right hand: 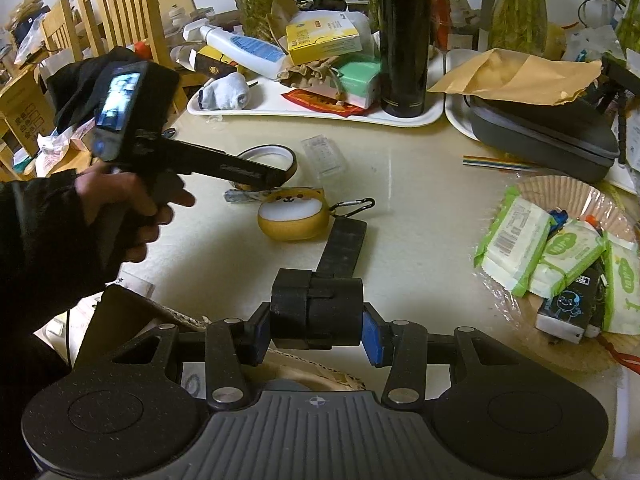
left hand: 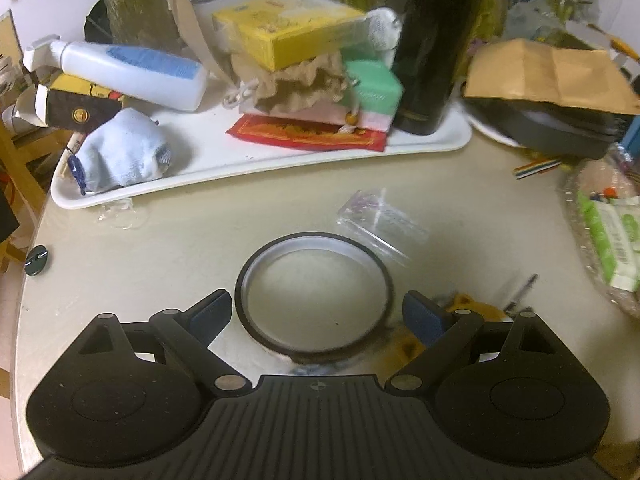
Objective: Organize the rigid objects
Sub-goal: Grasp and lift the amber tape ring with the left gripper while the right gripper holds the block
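Left gripper (left hand: 317, 310) jaws gape around the tape ring (left hand: 314, 292) (untouched), right gripper (right hand: 316, 334) jaws clamp a black block (right hand: 318, 312).

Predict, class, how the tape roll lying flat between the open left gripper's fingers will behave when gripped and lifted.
The tape roll looks like a thin hollow ring, so it is probably light. Its round rim gives the left gripper only narrow contact, so it may slip or pivot. Set on edge, it would likely roll.
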A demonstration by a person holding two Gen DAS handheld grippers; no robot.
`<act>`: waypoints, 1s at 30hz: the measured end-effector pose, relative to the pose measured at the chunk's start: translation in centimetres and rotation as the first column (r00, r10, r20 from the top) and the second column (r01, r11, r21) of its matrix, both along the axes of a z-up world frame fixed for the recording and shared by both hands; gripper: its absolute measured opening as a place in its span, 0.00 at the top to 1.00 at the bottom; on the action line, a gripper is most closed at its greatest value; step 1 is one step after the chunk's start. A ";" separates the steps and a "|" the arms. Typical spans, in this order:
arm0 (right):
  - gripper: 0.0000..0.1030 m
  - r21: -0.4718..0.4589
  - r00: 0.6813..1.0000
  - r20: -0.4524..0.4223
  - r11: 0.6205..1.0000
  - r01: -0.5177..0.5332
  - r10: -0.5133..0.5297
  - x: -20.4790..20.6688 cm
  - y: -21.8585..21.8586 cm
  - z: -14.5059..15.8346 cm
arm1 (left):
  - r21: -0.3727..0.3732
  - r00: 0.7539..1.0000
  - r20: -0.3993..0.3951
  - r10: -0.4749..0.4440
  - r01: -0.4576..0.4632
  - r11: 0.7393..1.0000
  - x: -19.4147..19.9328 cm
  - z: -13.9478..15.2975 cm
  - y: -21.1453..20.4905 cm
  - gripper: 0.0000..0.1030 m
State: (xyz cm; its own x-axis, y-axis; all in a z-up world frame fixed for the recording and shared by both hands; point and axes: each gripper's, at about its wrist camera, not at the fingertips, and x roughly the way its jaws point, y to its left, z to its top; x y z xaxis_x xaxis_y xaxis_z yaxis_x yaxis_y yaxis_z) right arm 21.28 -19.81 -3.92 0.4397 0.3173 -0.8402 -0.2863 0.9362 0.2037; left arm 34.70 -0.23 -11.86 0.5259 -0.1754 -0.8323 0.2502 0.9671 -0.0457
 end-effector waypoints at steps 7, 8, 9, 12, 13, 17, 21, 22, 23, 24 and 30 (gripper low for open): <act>0.53 0.006 1.000 -0.005 1.000 0.002 -0.002 0.2 -0.1 -0.1 | -0.011 0.999 -0.025 0.024 -0.025 1.000 0.9 -1.0 0.1 0.11; 0.53 0.008 1.000 -0.006 1.000 0.003 -0.003 0.3 -0.2 -0.1 | -0.010 1.000 -0.017 0.025 -0.025 1.000 0.8 -1.0 0.1 0.11; 0.53 0.008 1.000 -0.007 1.000 0.004 -0.004 0.3 -0.2 -0.1 | -0.010 1.000 -0.010 0.029 -0.029 1.000 0.8 -1.0 0.2 0.11; 0.53 0.005 1.000 -0.008 1.000 0.006 -0.006 0.3 -0.1 -0.1 | -0.017 0.999 0.012 0.030 -0.030 0.999 0.6 -0.6 0.3 0.11; 0.53 0.006 1.000 -0.009 1.000 0.006 -0.006 0.3 -0.1 -0.1 | -0.018 0.999 0.016 0.029 -0.029 0.999 0.5 -0.4 0.3 0.11; 0.53 0.003 1.000 -0.010 1.000 0.008 -0.008 0.3 -0.1 -0.1 | -0.028 0.999 0.031 0.029 -0.028 0.999 0.0 0.5 0.6 0.11; 0.53 0.000 1.000 -0.007 1.000 0.014 -0.014 0.3 -0.1 -0.1 | -0.048 0.999 0.039 0.022 -0.020 0.999 -0.8 1.2 0.9 0.11; 0.53 -0.001 1.000 -0.006 1.000 0.015 -0.015 0.4 -0.1 -0.1 | -0.047 0.999 0.042 0.016 -0.014 0.999 -1.1 1.4 0.9 0.11; 0.53 -0.001 1.000 -0.006 1.000 0.017 -0.017 0.4 -0.1 -0.1 | -0.047 0.999 0.045 0.012 -0.010 0.999 -1.3 1.6 0.9 0.11; 0.53 0.000 1.000 -0.004 1.000 0.017 -0.017 0.4 -0.1 -0.1 | -0.051 0.999 0.045 0.012 -0.010 0.999 -1.5 1.8 1.0 0.11; 0.53 0.003 1.000 0.001 1.000 0.023 -0.023 0.5 -0.3 0.0 | -0.063 0.998 0.053 0.017 -0.014 0.998 -2.7 3.1 1.4 0.11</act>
